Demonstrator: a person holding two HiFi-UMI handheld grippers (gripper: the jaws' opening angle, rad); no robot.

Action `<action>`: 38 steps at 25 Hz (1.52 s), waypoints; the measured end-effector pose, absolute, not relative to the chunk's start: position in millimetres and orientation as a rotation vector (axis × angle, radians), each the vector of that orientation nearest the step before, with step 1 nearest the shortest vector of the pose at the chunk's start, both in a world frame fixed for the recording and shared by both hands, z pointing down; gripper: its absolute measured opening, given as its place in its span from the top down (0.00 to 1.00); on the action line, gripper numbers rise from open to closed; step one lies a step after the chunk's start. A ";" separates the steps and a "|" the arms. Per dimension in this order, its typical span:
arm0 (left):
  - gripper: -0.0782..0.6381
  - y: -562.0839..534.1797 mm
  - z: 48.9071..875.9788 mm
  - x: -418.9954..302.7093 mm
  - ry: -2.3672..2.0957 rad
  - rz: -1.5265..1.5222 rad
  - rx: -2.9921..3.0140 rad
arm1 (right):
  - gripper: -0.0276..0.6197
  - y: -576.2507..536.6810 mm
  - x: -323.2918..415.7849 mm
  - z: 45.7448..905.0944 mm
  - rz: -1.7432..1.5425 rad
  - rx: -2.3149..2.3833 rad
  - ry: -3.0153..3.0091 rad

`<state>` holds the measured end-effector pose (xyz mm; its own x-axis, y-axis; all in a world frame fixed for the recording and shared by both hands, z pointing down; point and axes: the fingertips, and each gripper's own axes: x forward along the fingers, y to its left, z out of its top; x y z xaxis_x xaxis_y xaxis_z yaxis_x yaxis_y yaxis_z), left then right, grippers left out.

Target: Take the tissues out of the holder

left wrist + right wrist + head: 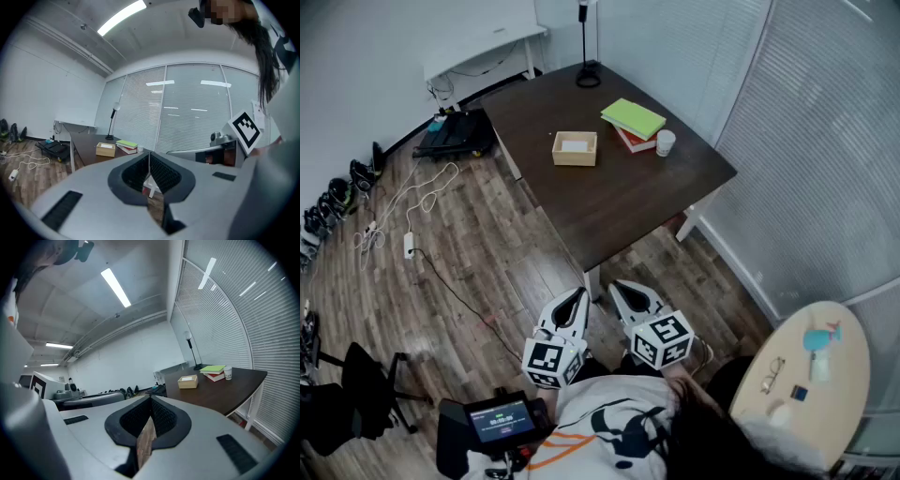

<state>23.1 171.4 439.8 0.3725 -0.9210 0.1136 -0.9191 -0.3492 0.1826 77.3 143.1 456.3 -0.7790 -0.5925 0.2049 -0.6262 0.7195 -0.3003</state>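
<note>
1. The left gripper (149, 157) has its jaws pressed together with nothing between them, and it points roughly level in front of the person
2. The right gripper (151, 401) is closed just as tightly and is also empty; it sits just beside the left one, both above the wooden floor (478, 262) off the near corner of the table
3. The dark table (619, 202) lies ahead of both grippers and well apart from them
4. The holder (575, 150), a shallow open-topped wooden box, stands upright towards the far left part of the tabletop
5. White tissues (575, 144) lie flat inside the holder, below its rim, and nothing touches them
6. To the right of the holder, near but apart from it, is a stack of books (634, 122) with a green one on top; a white cup (665, 142) stands just beside the stack, and its contents cannot be made out
7. A black lamp (587, 73) stands at the table's far edge
</note>
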 end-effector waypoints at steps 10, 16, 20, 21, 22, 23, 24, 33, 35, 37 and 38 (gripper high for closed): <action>0.89 170.9 443.5 -12.1 -1.677 -0.034 2.372 | 0.94 141.5 46.3 449.3 0.590 0.971 -2.883; 0.89 166.8 446.2 -34.4 -1.699 -0.045 2.347 | 0.94 132.3 26.7 457.0 0.584 0.950 -2.868; 0.89 163.9 447.0 -53.6 -1.715 -0.047 2.337 | 0.94 126.2 7.3 462.0 0.584 0.916 -2.863; 0.89 163.2 447.2 -58.1 -1.719 -0.048 2.335 | 0.94 124.4 2.2 462.5 0.585 0.907 -2.866; 0.89 162.7 447.5 -62.4 -1.722 -0.049 2.333 | 0.94 122.5 -2.8 462.8 0.586 0.900 -2.869; 0.89 162.2 447.7 -66.6 -1.725 -0.048 2.332 | 0.94 120.4 -7.9 462.8 0.587 0.894 -2.872; 0.89 161.7 448.1 -70.8 -1.728 -0.045 2.332 | 0.94 118.0 -13.0 462.9 0.585 0.889 -2.874; 0.89 161.9 460.6 -110.8 -1.765 -0.012 2.289 | 0.94 100.6 -50.8 467.7 0.568 0.856 -2.872; 0.89 160.5 464.8 -117.6 -1.780 -0.010 2.268 | 0.94 97.8 -55.7 470.7 0.569 0.837 -2.870; 0.89 155.0 468.7 -122.2 -1.789 -0.005 2.252 | 0.94 92.2 -58.8 474.0 0.572 0.823 -2.868; 0.89 150.5 470.6 -122.9 -1.792 -0.002 2.246 | 0.94 88.3 -58.9 475.7 0.576 0.819 -2.868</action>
